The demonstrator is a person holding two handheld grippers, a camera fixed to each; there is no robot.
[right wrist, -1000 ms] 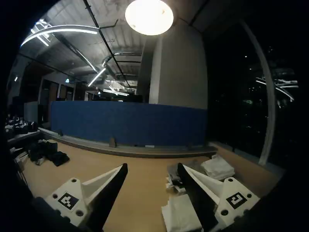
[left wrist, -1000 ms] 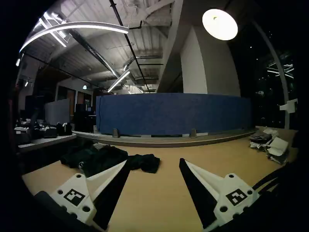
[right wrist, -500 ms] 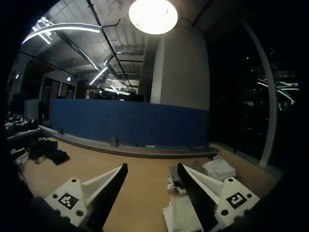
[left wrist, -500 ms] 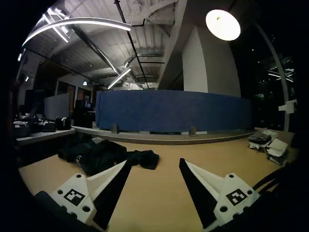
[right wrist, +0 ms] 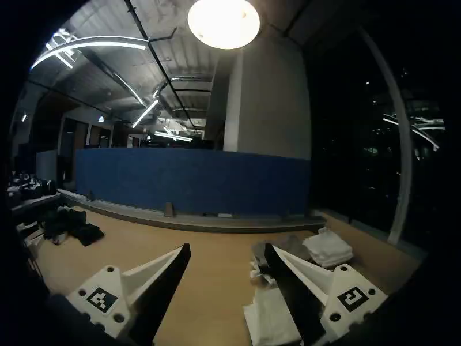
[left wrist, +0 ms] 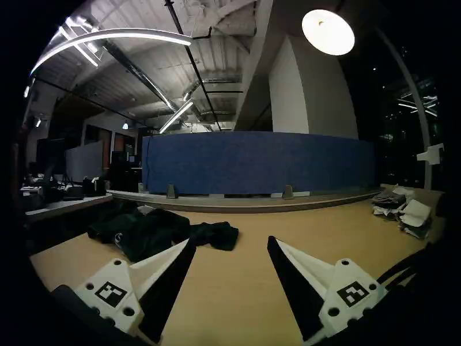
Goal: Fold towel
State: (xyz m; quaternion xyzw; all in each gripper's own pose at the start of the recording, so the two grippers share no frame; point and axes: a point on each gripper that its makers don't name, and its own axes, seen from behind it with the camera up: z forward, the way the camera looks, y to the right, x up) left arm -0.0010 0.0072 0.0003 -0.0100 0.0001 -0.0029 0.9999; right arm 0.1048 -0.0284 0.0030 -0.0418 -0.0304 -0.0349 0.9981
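The wooden tabletop (left wrist: 248,228) runs back to a blue partition (left wrist: 253,164). On it, a crumpled dark heap of cloth (left wrist: 152,233) lies ahead and to the left of the left gripper (left wrist: 230,240), its long axis running across the view, just past the left finger's tip. Pale folded towels (right wrist: 327,247) sit just beside the right gripper (right wrist: 227,245), on its right side. The heap is probably what remains to fold, though whether it is a towel cannot be told, and the left hand is the nearer to it. Both pairs of jaws stand wide apart and empty. Since half a second ago, little differs: both views have swayed slightly, and the jaws' spread is unchanged.
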